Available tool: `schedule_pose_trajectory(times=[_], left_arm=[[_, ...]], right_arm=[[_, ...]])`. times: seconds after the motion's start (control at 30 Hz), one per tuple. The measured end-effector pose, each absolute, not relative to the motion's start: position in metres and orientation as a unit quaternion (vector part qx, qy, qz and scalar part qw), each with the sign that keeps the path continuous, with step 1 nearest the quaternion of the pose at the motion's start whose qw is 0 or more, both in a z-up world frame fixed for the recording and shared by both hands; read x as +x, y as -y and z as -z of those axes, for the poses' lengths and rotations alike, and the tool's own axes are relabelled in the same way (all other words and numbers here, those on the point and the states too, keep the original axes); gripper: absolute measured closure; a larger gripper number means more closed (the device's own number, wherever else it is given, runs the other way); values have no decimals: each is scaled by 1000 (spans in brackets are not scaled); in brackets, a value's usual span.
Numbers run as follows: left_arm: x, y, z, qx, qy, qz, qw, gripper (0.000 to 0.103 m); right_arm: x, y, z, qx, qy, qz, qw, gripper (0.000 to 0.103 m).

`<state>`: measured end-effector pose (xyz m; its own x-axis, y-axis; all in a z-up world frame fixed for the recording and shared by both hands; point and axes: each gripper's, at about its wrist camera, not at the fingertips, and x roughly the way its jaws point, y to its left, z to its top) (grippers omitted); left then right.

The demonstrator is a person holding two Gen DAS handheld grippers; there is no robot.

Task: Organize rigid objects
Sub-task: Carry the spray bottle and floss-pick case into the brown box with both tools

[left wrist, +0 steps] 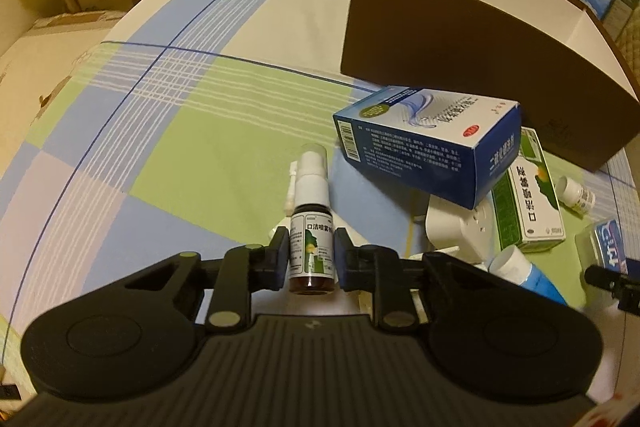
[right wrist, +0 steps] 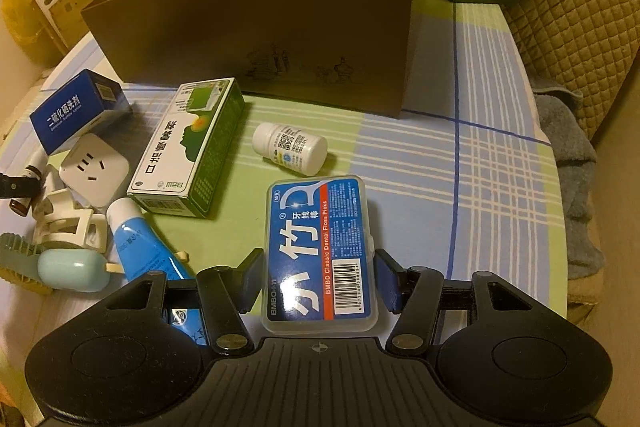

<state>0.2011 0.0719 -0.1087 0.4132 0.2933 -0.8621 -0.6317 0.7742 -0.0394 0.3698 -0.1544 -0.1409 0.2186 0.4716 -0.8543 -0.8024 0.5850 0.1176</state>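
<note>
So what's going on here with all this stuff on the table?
A person is tidying small items with a handheld gripper in each hand. The left gripper is shut on a small brown spray bottle with a white nozzle. The right gripper is clamped on a clear plastic case of floss picks with a blue label. An open brown cardboard box stands just behind the clutter on the checked tablecloth, likely where things are headed. A white pill bottle lies nearby.
</note>
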Motion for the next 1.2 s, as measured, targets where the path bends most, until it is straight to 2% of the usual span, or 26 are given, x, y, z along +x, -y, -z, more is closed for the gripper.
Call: schedule_pose_trajectory(times=[0.3,0.63,1.2], left_arm=[[199,-76,99,-166,-463,-243,836,84],[199,-92,60,-149,-438,-194,865,84],[233,-120,-22,-116,-342,-121,925,84]], right_arm=[[364,163,132,-152,-461,-409,773,50],[353,169,92,-107,-450,-381,800,50],[351,129,27,-72,-406,-386,825,50]])
